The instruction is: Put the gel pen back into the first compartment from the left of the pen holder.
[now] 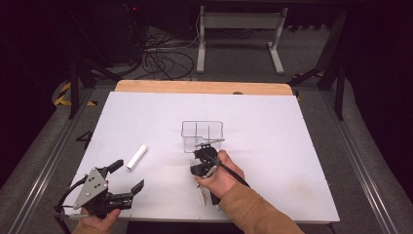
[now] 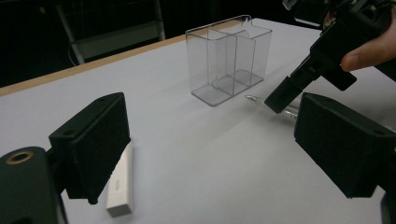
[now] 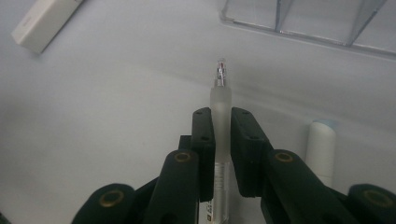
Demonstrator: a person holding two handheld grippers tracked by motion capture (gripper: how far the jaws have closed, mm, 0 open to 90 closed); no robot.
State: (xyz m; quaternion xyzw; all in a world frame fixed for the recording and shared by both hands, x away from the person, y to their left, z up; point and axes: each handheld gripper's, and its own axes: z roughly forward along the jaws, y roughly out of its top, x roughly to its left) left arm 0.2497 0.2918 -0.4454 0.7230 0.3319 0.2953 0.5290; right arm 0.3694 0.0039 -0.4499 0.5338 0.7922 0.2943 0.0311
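Between the jaws of the right claw (image 3: 220,154) lies a translucent pen (image 3: 220,140) — the two black jaws stand close on either side of its barrel, pressed to it or very nearly so, while the pen rests flat on the white counter (image 1: 292,161). Its long axis runs straight out along the claw's own line, and its tip (image 3: 220,70) points ahead, toward the clear divided organizer (image 3: 303,21) standing just beyond. That lineup reads as deliberate: gripped near the front of the barrel, the pen could be lifted and tipped into one of the compartments, which I judge to be the aim. Beside the right claw, on its right, a white capped tube (image 3: 321,149) lies roughly parallel to the pen. The left claw (image 1: 127,179) hovers well apart from the right one, jaws spread wide and holding nothing — a white eraser-like block (image 2: 120,182) lies on the counter just ahead of its left jaw.
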